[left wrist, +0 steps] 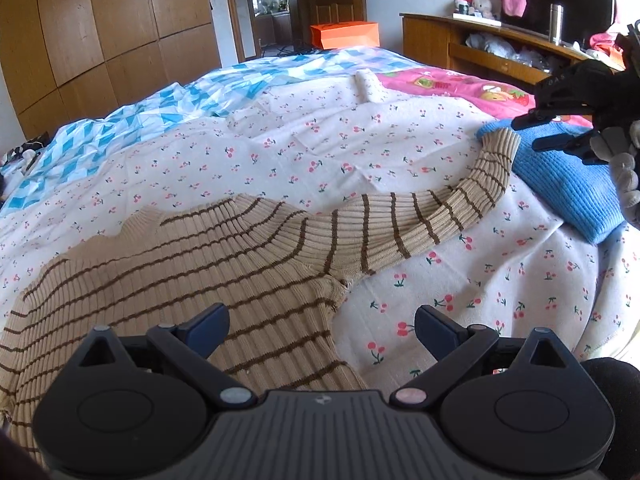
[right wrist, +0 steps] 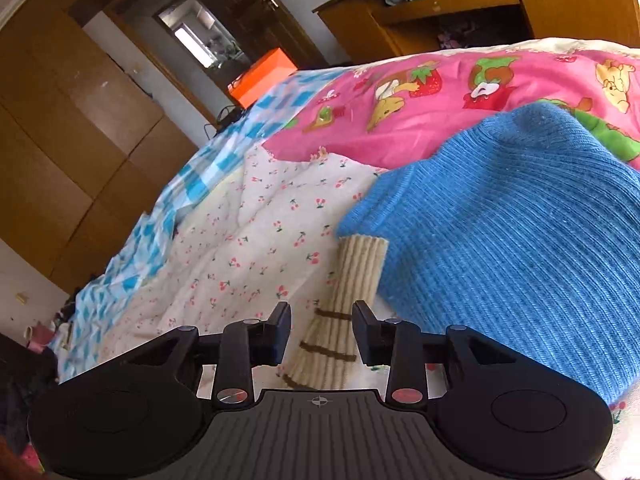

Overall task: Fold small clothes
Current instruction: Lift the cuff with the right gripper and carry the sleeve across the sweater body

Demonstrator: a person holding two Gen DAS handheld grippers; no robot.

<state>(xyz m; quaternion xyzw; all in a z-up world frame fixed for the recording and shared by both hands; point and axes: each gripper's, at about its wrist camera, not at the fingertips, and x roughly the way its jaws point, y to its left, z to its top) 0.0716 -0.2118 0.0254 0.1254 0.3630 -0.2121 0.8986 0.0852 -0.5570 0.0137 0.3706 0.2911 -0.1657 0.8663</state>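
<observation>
Folding has barely begun, by the look of it: the striped sweater (left wrist: pixel 192 264) lies flat on the cherry-print sheet (left wrist: pixel 320 140), its body under and ahead of the left gripper (left wrist: pixel 322 330), whose fingers are spread wide and hold nothing. Its sleeve (right wrist: pixel 340 320) runs out unfolded between the parted fingers of the right gripper (right wrist: pixel 322 330), beside a blue knit (right wrist: pixel 520 240). Sleeves and body remain to fold.

No legible text, brand or number is seen; faint lettering on the right gripper (left wrist: pixel 560 124) cannot be read.
</observation>
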